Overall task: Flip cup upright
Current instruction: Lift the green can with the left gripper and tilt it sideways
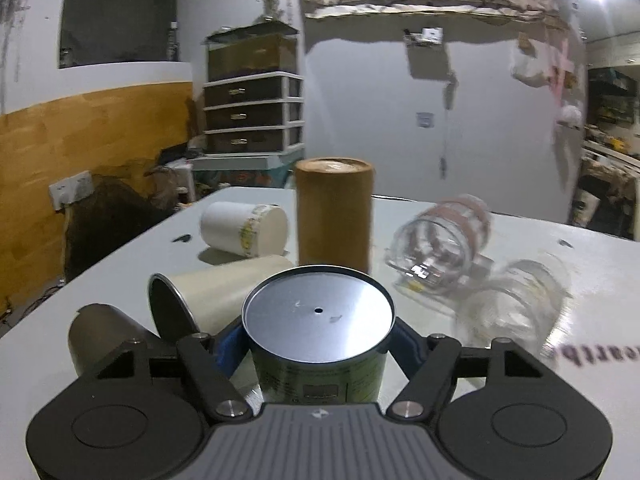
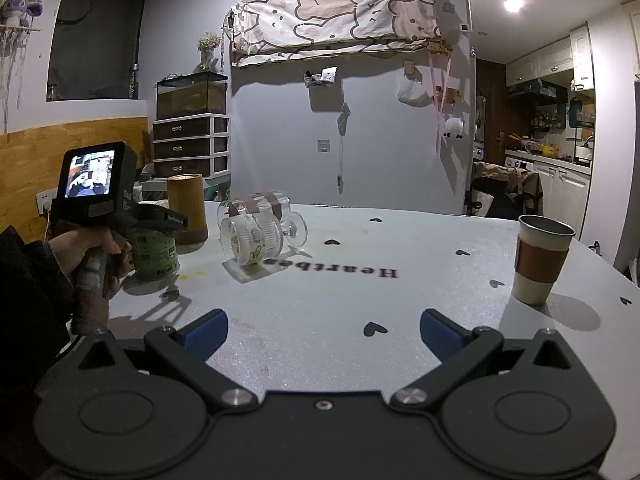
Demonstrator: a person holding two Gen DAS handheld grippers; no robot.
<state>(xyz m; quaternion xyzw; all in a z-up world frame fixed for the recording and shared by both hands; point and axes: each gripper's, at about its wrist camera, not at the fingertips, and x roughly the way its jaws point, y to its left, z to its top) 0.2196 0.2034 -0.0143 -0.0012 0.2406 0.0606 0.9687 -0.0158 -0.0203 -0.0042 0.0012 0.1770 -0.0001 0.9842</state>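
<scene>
My left gripper (image 1: 318,336) is shut on a green-labelled metal cup (image 1: 318,320) that stands upside down, its flat silver base facing up. In the right wrist view the same cup (image 2: 155,252) rests on the white table (image 2: 320,300) with the left gripper (image 2: 160,220) around it. My right gripper (image 2: 322,330) is open and empty, low over the table's near side. A metal cup with a brown sleeve (image 2: 540,260) stands upright at the right.
A tall brown tube (image 1: 334,216) stands behind the held cup. A white cup (image 1: 244,228), a cream cup (image 1: 212,296) and a dark cup (image 1: 104,336) lie on their sides. Two clear glass cups (image 1: 440,240) (image 1: 512,304) lie to the right.
</scene>
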